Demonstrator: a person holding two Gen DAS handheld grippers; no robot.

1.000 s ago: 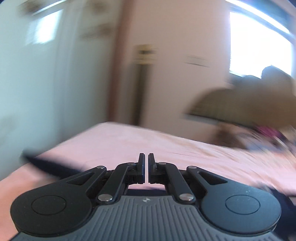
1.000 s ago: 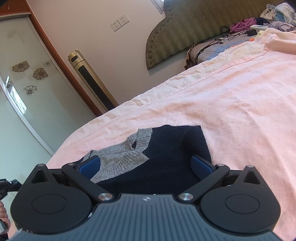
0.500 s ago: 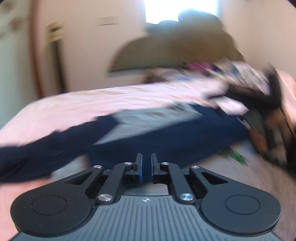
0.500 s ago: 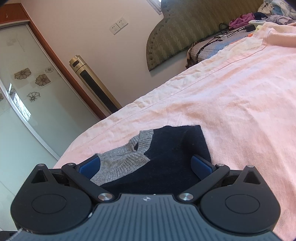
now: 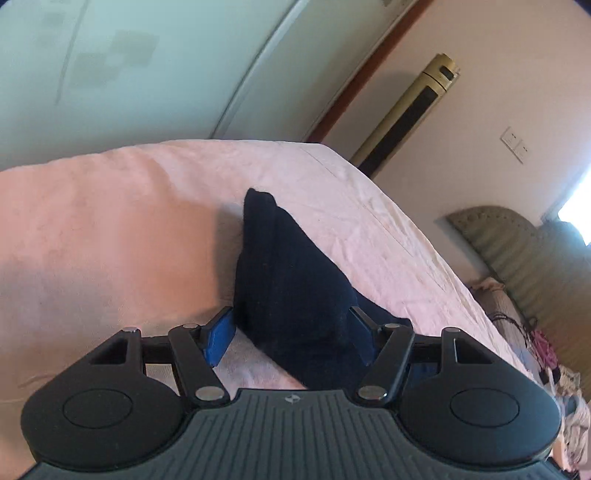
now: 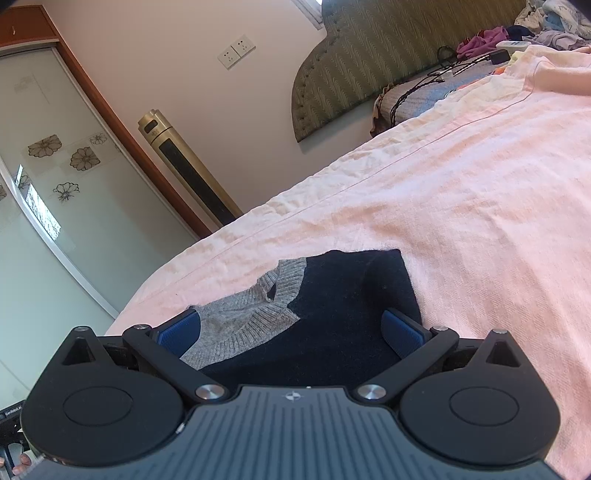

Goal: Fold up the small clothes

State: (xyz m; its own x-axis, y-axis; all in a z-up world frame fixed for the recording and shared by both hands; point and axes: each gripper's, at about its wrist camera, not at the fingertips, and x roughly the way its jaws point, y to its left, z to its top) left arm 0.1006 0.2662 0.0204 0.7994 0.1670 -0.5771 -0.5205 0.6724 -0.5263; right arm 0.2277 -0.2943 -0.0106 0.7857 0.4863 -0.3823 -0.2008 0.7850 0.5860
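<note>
Your left wrist camera shows only the dark navy side of the small knitted sweater, humped into a soft ridge on the pink cotton bedsheet. Your right wrist camera shows its other end, lying flat with a grey ribbed collar panel on the left. Your left gripper has its jaws opening, the navy fabric between the blue pads without either pad visibly pressing it. Your right gripper sits spread wide over the sweater, gripping nothing. Far right, a heap of loose clothes lies by the green padded headboard.
</note>
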